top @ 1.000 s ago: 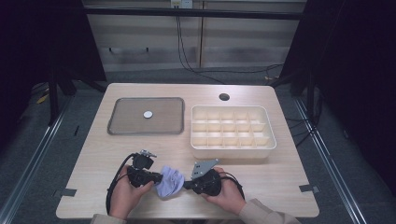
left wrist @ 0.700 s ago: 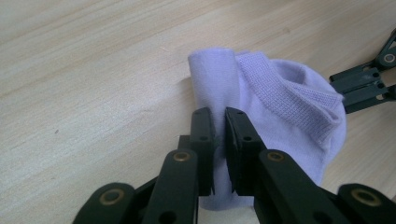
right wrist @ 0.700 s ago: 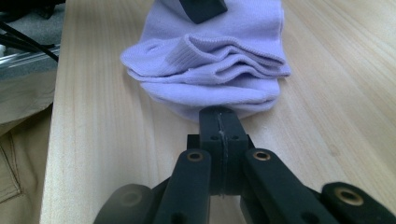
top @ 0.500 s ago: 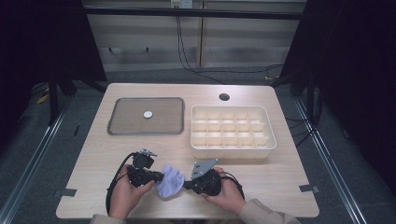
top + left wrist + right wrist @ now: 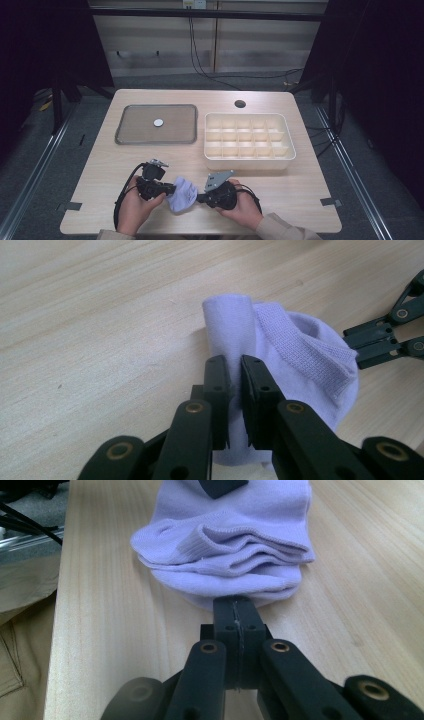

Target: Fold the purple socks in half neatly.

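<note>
A folded lavender sock (image 5: 182,196) lies on the wooden table near its front edge, between my two grippers. My left gripper (image 5: 171,189) comes in from the left and is shut on an upright fold of the sock (image 5: 300,350); fabric fills the narrow gap at its tips (image 5: 236,365). From the right, my right gripper (image 5: 201,198) has its jaws pressed together at the sock's near edge (image 5: 225,540), tips (image 5: 234,602) pinching the lowest layer. The ribbed cuff faces the right gripper. The right gripper's jaws (image 5: 385,335) also appear at the edge of the left gripper view.
A grey shallow tray (image 5: 122,136) with a small white disc (image 5: 158,122) sits at the back left. A white compartment box (image 5: 250,161) stands at the back right, with a round hole (image 5: 240,104) in the tabletop behind it. The front table edge is close to both hands.
</note>
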